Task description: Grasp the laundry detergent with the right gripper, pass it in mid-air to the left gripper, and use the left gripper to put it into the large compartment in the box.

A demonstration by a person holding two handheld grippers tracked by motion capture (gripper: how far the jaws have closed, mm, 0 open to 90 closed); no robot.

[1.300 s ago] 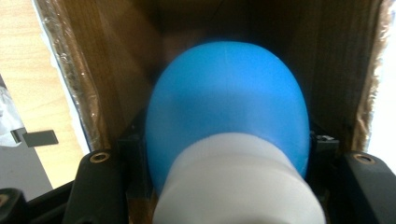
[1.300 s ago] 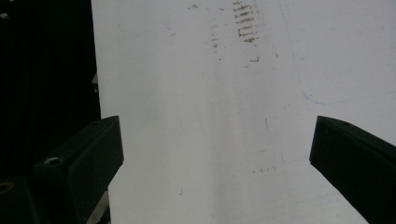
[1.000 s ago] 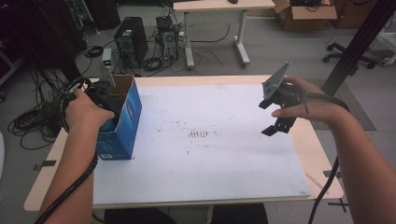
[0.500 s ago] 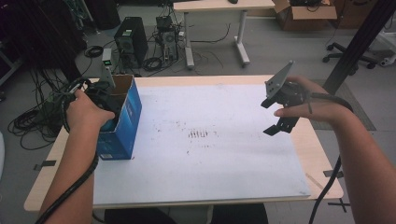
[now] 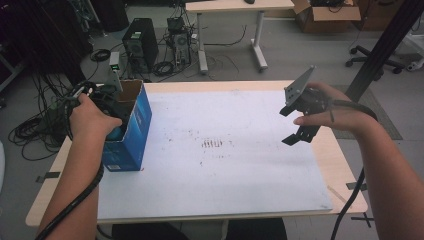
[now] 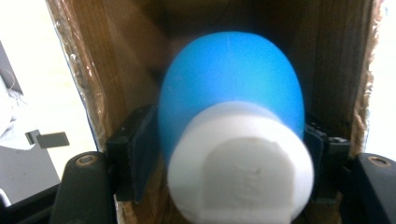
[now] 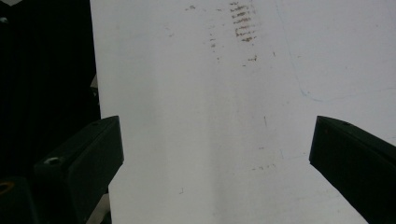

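1. Left gripper (image 5: 107,100): inside the open top of the blue box (image 5: 131,131) at the table's (image 5: 250,85) left edge, jaws closed on a blue-and-white bulb (image 6: 233,140).
2. Right gripper (image 5: 300,117): held above the table's right side, jaws wide apart, empty.
3. Risk: the bulb looks smooth and rounded and may slip from the pads, or snag the cardboard wall and tip the box.

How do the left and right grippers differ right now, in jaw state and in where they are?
The left gripper is shut on a blue and white object inside the blue box; the right gripper is open, nothing between its jaws. The left one is down in the box at the table's left edge; the right one hangs above the white board. Both are hand-held, with black jaws.
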